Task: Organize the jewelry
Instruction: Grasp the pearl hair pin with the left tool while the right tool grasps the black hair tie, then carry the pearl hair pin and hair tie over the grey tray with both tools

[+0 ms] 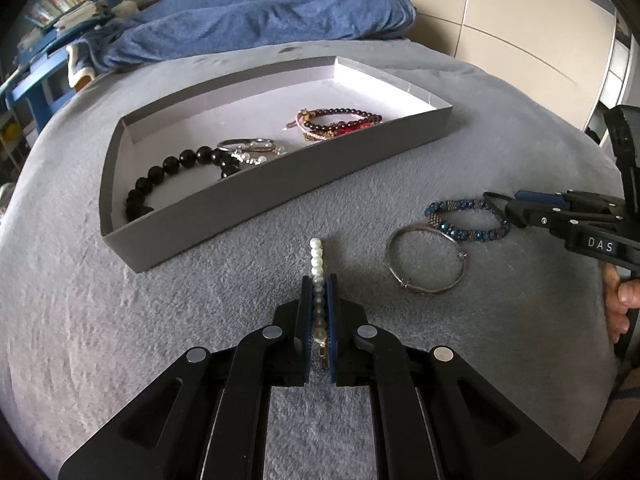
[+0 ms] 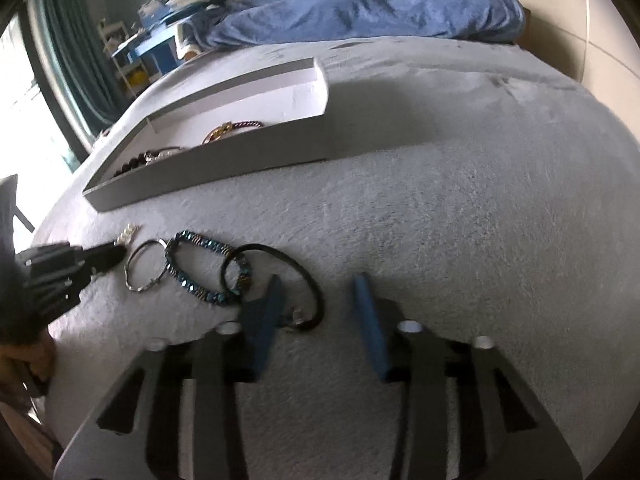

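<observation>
Pearl strand: clamped between the pads of the left gripper, jaws drawn together on it. Its long axis runs straight along the claw's pointing line and the free end pokes out past the fingertips, over the grey blanket

Grey tray: lies ahead of the left claw and a little to its left, long near wall facing it. Dark beads and red beads are already inside. Judgement: the left hand is the nearer one to the tray; the next move is forward over that wall, then release

Right gripper: fingers stand apart, the black band partly between them, pads not pressing. Blue beaded bracelet and silver bangle lie just beyond its tips, toward the left claw
</observation>
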A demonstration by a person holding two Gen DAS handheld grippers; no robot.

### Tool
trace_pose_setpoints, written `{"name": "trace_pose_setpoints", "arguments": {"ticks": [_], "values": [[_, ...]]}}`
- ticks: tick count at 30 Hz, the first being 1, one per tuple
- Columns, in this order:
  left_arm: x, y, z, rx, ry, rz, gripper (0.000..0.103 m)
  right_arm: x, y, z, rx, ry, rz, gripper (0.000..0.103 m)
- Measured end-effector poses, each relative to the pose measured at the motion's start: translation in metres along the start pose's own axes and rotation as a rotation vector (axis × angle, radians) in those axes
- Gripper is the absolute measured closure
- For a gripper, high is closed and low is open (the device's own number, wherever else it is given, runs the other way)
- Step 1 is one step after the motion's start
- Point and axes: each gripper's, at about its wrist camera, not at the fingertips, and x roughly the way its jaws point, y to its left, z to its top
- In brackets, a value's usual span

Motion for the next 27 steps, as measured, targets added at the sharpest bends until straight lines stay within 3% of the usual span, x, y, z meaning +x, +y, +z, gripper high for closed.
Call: {"name": "trace_pose_setpoints", "arguments": {"ticks": [3, 16, 27], "values": [[-0.002, -0.002, 0.000, 0.012, -0.007, 0.004, 0.096, -0.003, 0.003, -0.001, -0.015, -0.005, 0.015, 0.100], [-0.025, 0.002, 0.007, 0.005, -0.080, -0.021, 0.097, -0.045, 0.007, 0.026, -0.008, -0.130, 0.109, 0.100], [-0.056, 0.017, 0.040, -0.040, -0.184, 0.000, 0.097, -0.071, -0.007, 0.060, 0.062, -0.214, 0.231, 0.100]]}}
